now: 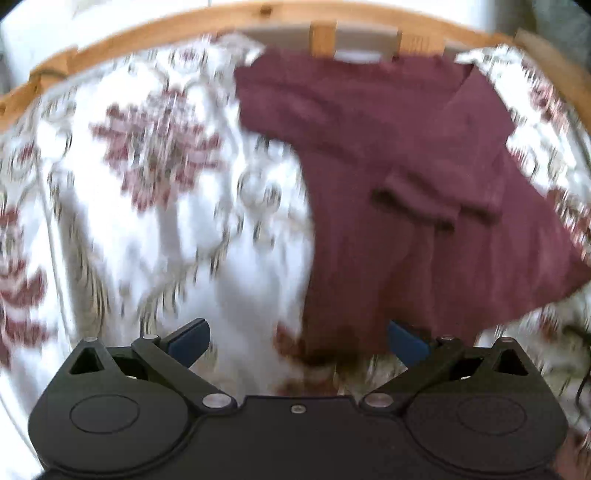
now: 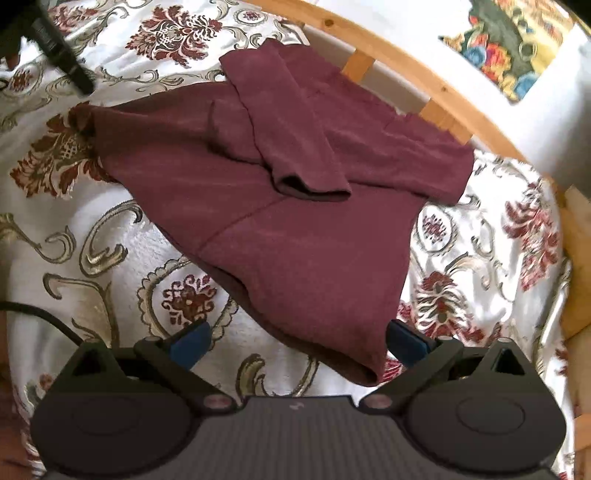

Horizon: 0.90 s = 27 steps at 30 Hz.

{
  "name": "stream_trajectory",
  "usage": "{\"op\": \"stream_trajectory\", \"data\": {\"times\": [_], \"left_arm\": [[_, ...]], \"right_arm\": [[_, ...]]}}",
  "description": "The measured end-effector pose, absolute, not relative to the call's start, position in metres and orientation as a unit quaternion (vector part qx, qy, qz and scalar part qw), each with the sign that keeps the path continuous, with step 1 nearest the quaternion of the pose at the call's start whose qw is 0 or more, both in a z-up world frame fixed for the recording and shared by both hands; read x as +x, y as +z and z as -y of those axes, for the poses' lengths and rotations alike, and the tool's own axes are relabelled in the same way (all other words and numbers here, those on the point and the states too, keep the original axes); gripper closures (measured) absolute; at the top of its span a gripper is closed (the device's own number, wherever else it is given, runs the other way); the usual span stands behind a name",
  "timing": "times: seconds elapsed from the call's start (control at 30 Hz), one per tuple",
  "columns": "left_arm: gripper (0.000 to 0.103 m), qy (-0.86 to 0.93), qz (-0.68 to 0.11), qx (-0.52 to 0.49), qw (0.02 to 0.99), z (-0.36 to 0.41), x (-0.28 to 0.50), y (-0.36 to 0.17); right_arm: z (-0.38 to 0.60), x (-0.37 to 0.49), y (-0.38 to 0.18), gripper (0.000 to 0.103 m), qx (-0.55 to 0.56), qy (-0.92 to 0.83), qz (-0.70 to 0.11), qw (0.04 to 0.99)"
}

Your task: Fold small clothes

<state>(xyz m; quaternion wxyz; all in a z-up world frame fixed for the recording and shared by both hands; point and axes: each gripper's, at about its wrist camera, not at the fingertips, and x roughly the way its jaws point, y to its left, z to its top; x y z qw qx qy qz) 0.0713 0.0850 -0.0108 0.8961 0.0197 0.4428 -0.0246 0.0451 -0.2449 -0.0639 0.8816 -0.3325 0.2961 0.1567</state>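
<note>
A maroon shirt [image 1: 406, 177] lies on a white floral bedspread [image 1: 155, 221], one sleeve folded across its body. The left wrist view is blurred. My left gripper [image 1: 299, 338] is open and empty, just before the shirt's near left hem corner. In the right wrist view the shirt [image 2: 295, 229] spreads ahead with a sleeve cuff [image 2: 314, 188] lying on the chest. My right gripper [image 2: 297, 339] is open, its jaws standing either side of the shirt's near hem corner [image 2: 362, 365], without gripping it.
A wooden bed frame rail [image 2: 406, 74] curves behind the shirt, also in the left wrist view [image 1: 221, 18]. A black object [image 2: 59, 48] sits at the upper left of the right wrist view. A black cable [image 2: 37, 314] crosses the bedspread [image 2: 92, 221] at left.
</note>
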Motion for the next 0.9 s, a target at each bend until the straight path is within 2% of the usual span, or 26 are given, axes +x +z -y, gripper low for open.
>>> {"op": "stream_trajectory", "data": {"times": [0.13,0.33,0.53,0.73,0.9], "left_arm": [[0.001,-0.037,-0.464,0.059,0.883,-0.072,0.060,-0.027],[0.001,-0.056,-0.451,0.149,0.878,-0.042,0.054,-0.041],[0.000,-0.052,-0.440,0.189,0.876,-0.029,0.059,-0.052],[0.000,-0.033,-0.374,0.261,0.890,-0.014,0.058,-0.058],[0.000,-0.014,-0.316,0.329,0.890,0.003,0.053,-0.064]], "right_arm": [[0.243,0.047,-0.069,0.000,-0.359,0.144,-0.293,0.874],[0.245,0.050,-0.075,0.000,-0.390,0.099,-0.282,0.871],[0.258,0.059,-0.077,0.000,-0.374,0.090,-0.288,0.877],[0.267,0.063,-0.078,0.000,-0.359,0.082,-0.277,0.887],[0.261,0.053,-0.083,0.000,-0.398,0.080,-0.228,0.885]]}}
